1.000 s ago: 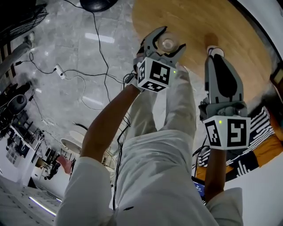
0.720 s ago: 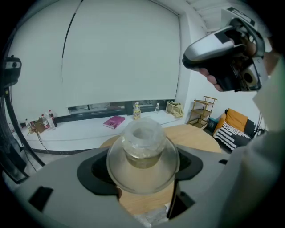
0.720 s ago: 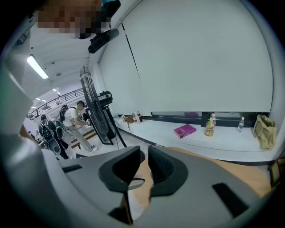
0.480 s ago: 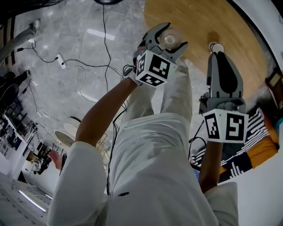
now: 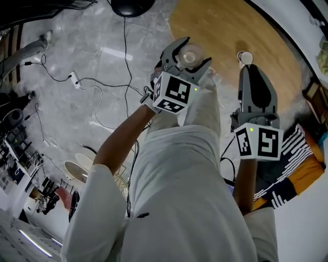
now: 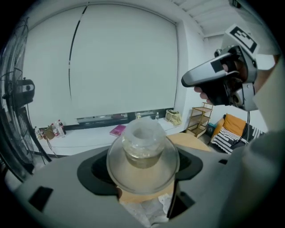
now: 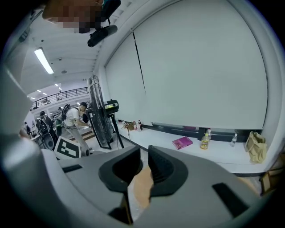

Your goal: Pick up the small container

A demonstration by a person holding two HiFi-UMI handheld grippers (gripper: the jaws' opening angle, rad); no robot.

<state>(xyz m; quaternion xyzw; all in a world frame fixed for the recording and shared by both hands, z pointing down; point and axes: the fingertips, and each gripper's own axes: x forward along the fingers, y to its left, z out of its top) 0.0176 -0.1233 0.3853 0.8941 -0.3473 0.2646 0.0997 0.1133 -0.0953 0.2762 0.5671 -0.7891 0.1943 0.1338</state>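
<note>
A small clear container with a wide round rim sits between the jaws of my left gripper, which is shut on it over the near edge of the round wooden table. The left gripper view shows the same container close up, pinched at its sides, with the table's wood below it. My right gripper hovers to the right, shut with nothing in it; the right gripper view shows its pads nearly touching. A small white cup stands on the table just beyond its tip.
Cables trail over the marble floor at left, and a black fan base stands at the top. A striped and orange cushion lies at right. The person's legs fill the middle. The right gripper appears in the left gripper view.
The left gripper stays shut on the container and has drifted slightly right and up in view. The right gripper stays shut, and the white cup now shows clear of its tip.
</note>
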